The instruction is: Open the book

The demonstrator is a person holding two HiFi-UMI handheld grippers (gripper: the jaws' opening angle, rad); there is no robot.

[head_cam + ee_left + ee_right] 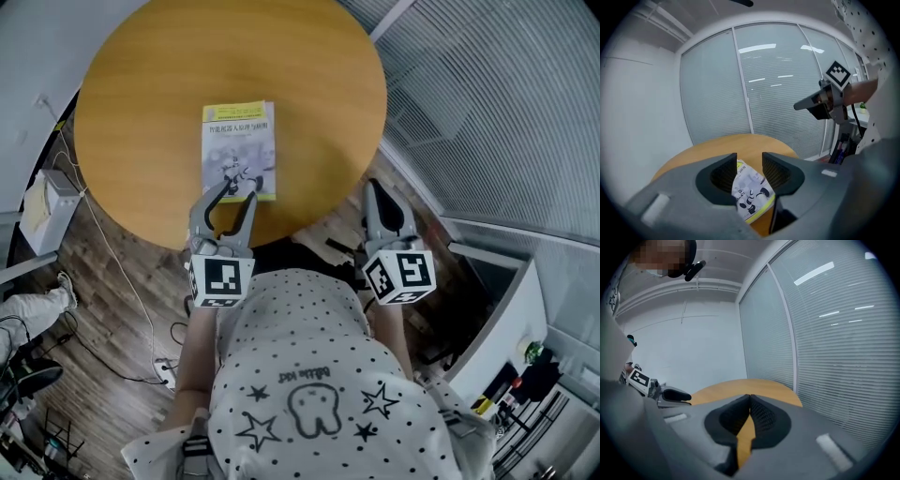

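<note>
On the head view I see the book (239, 150) lying closed and flat, cover up, on the round wooden tabletop (141, 94), close to the edge nearest me. My left tool (236, 192) reaches in over that edge with its jaws standing wide, the tips at the book's near end. I cannot tell from here whether they touch it. My right tool (378, 192) sits off the tabletop's rim to the right, well apart from the book, with its jaws together. A dotted shirt (309, 375) with stars fills the bottom of the frame.

On the left gripper view the jaws are clearly apart. The book (751, 194) shows through the gap, below the pads and tilted in the frame, and neither pad presses on it. The right tool (806, 104) hangs at the right, in front of the window blinds (778, 84).

On the right gripper view the jaw tips meet with nothing between them, and only bare tabletop (740, 387) lies beyond. The left tool (677, 394) shows at the left edge.
</note>
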